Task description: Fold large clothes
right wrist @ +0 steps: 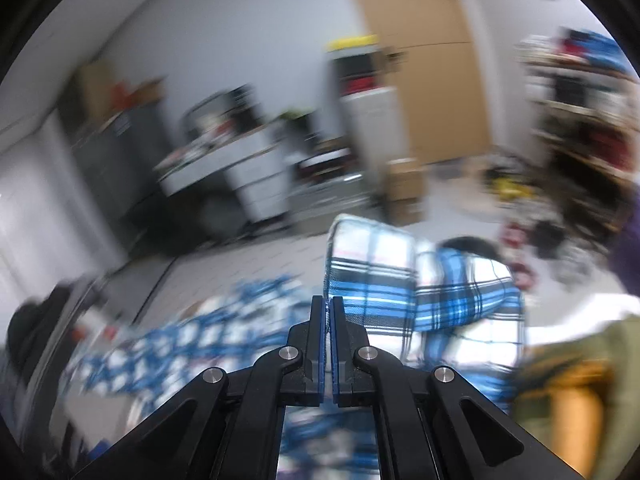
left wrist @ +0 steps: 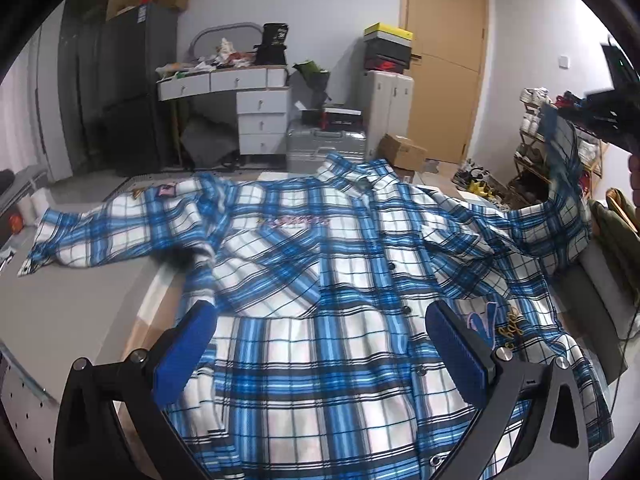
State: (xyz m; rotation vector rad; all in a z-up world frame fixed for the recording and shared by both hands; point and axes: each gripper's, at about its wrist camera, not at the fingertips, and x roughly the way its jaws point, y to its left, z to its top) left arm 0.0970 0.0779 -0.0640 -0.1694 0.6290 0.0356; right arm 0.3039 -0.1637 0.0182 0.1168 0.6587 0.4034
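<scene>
A large blue-and-white plaid shirt lies spread front up on a grey table, collar at the far side, one sleeve stretched out to the left. My left gripper is open and empty, hovering over the shirt's lower front. My right gripper is shut on the shirt's right sleeve and holds it lifted; in the left wrist view it appears at the far right with the sleeve hanging from it. The right wrist view is blurred.
Behind the table stand a white drawer desk, a silver suitcase, cardboard boxes, a wooden door and a shoe rack. An olive garment lies at the table's right side.
</scene>
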